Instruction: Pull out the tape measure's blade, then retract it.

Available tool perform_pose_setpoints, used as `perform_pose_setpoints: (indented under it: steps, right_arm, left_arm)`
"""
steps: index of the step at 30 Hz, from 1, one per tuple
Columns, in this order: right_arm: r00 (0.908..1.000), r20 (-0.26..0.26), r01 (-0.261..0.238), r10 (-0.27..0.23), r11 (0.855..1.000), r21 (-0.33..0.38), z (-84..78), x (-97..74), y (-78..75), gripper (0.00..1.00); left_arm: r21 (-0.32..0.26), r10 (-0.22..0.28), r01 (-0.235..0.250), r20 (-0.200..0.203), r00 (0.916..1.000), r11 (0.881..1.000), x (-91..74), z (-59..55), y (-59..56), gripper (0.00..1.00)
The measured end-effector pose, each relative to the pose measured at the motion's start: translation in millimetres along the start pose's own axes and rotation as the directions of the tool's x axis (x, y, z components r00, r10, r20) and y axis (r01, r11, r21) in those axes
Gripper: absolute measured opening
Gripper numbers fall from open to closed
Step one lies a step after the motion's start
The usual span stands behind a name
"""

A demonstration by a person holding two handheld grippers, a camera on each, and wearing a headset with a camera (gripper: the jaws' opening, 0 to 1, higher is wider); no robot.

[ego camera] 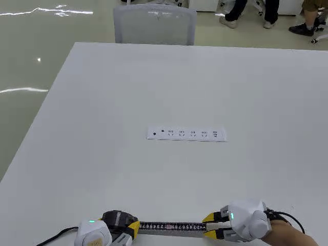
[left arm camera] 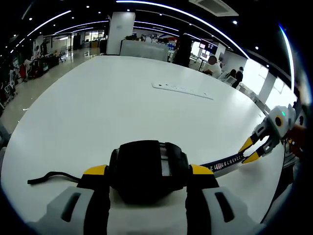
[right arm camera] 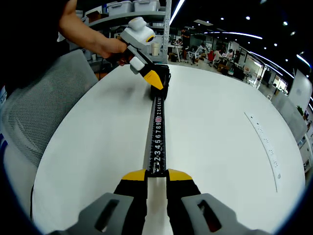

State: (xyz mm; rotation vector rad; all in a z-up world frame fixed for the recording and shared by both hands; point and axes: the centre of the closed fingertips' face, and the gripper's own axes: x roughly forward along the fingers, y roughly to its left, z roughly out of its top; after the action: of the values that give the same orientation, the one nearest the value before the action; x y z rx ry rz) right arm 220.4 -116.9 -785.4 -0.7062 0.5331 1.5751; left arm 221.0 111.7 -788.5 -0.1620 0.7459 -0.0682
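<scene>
Tape measure (ego camera: 154, 226): black, round-cornered plastic case (ego camera: 119, 219) and a dark steel blade (ego camera: 177, 226) with white numerals. It sits at the near edge of the white table (ego camera: 154, 82), at the bottom of the head view.
Left gripper (ego camera: 128, 231): white body with yellow-tipped tongs, closed on the case from both sides. Its own view shows the case clamped between the tips, low on the tabletop.
Blade: a short stretch is out, running from the case's mouth rightward to the other gripper. I cannot tell whether it touches the table.
Right gripper (ego camera: 209, 226): tongs narrowed onto the blade's free end. In its own view the numerals begin just beyond the tips.
Beyond: flat white power strip (ego camera: 186, 134) mid-table, well apart from the work; grey mesh chair (ego camera: 155, 24) at the far edge.
Step in hand: probably the pull-out, judging by the short length showing, though the retract could equally be under way.
Next move: to extend, draw the right gripper further right along the blade's own line while the left pins the case. To retract, walk the tip back toward the mouth under tension, so it cannot snap.
Long axis: left to right across the person, roughly parallel to the table's near edge, with the case's mouth and the blade tip both pointing right.
</scene>
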Motion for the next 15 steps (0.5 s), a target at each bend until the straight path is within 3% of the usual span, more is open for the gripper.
perform_pose_setpoints:
  steps: [15]
  right_arm:
    - [0.9999, 0.011, -0.004, 0.004, 1.0, -0.008, 8.0, 10.2, -0.8, 0.13]
  left_arm:
    - [0.0, -0.006, 0.006, -0.003, 1.0, 1.0, -1.3, 1.8, -0.5, 0.58]
